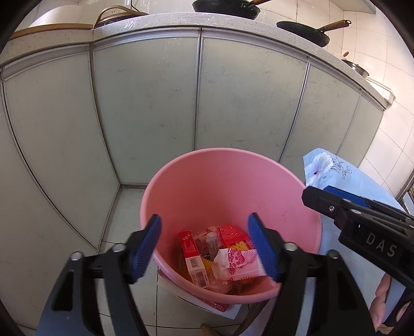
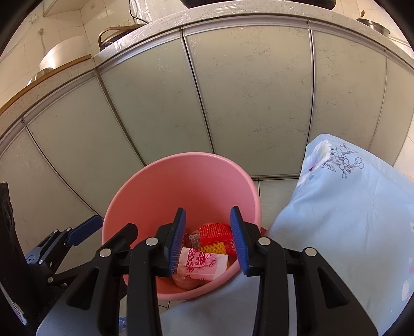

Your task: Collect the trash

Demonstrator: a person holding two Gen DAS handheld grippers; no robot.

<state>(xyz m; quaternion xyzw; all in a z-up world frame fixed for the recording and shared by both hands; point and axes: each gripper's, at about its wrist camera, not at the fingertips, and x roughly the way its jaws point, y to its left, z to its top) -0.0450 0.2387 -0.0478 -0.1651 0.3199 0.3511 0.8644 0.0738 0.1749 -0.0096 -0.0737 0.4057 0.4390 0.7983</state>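
Pink plastic bin [image 1: 227, 186] stands on the tiled floor [image 1: 124, 201] against the pale green cabinet doors [image 1: 145, 103], trash at the bottom. In it: a red carton with barcode labels [image 1: 192, 254], print too small to read; a pink-and-white patterned packet [image 1: 239, 261] on top; a red glittery wrapper [image 1: 230, 232]; yellow foam netting [image 2: 213, 248] under it. Some white lettering on a red wrapper by the right tongs' pad, illegible.

Left tongs [image 1: 207, 248] released, wide apart, nothing between them, hovering over the near rim of the bin. Right tongs [image 2: 208, 240] also released, empty, over the bin mouth, narrower gap. "DAS" printed white on the right tongs' black body, seen from the left camera.

Light blue floral cloth [image 2: 349, 206] just right of the bin, touching its rim and hiding the near right edge. Flat printed paper [image 1: 207, 302] lies under the bin. Speckled surface [image 1: 181, 20] above the cabinets carries two dark frying pans [image 1: 305, 32] with wooden handles, a steel pot lid [image 1: 355, 67] and a white pot [image 2: 62, 55].
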